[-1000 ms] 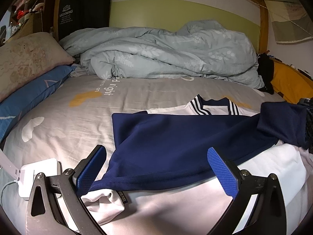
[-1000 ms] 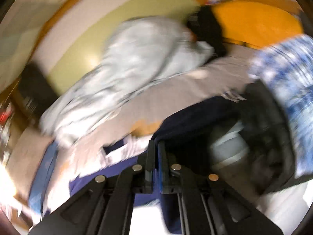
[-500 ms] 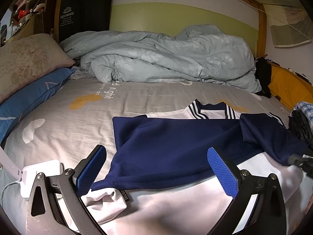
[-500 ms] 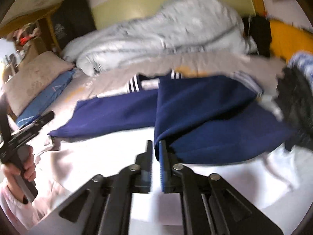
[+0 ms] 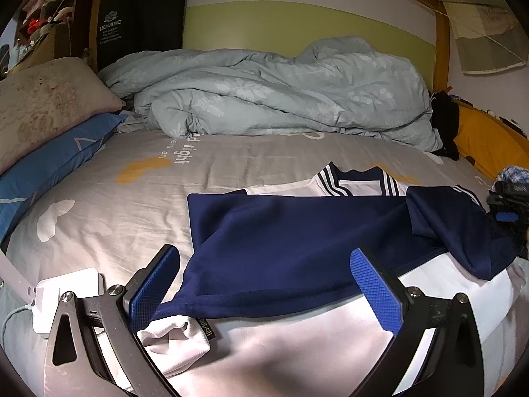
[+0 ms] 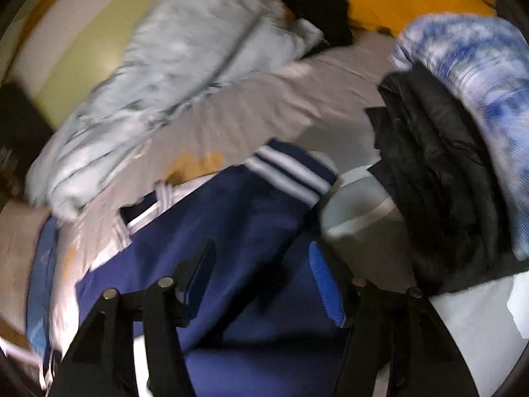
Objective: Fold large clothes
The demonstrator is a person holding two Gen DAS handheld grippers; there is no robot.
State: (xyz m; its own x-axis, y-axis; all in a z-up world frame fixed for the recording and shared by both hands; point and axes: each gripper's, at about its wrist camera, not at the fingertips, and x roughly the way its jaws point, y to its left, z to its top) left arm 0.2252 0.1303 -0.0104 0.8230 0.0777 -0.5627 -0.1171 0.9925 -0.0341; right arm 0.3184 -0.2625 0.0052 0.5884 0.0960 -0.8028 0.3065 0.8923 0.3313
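Note:
A navy and white sports jacket (image 5: 291,248) lies flat on the grey bedsheet (image 5: 132,205), both navy sleeves folded across its body. My left gripper (image 5: 264,284) is open and empty, low over the jacket's near hem. My right gripper (image 6: 261,274) is open and empty above the right sleeve (image 6: 238,228), whose striped cuff (image 6: 291,172) lies on the jacket. The right gripper's blue tip also shows at the right edge of the left wrist view (image 5: 506,216). The right wrist view is blurred.
A rumpled pale blue duvet (image 5: 271,92) fills the back of the bed. Pillows (image 5: 43,106) lie at the left. A white charger (image 5: 66,294) with its cable sits near left. A stack of folded dark and blue-white clothes (image 6: 456,152) lies right of the jacket.
My right gripper carried the right sleeve across the jacket, laid it down and opened. It now hovers over the sleeve. My left gripper has stayed open and still.

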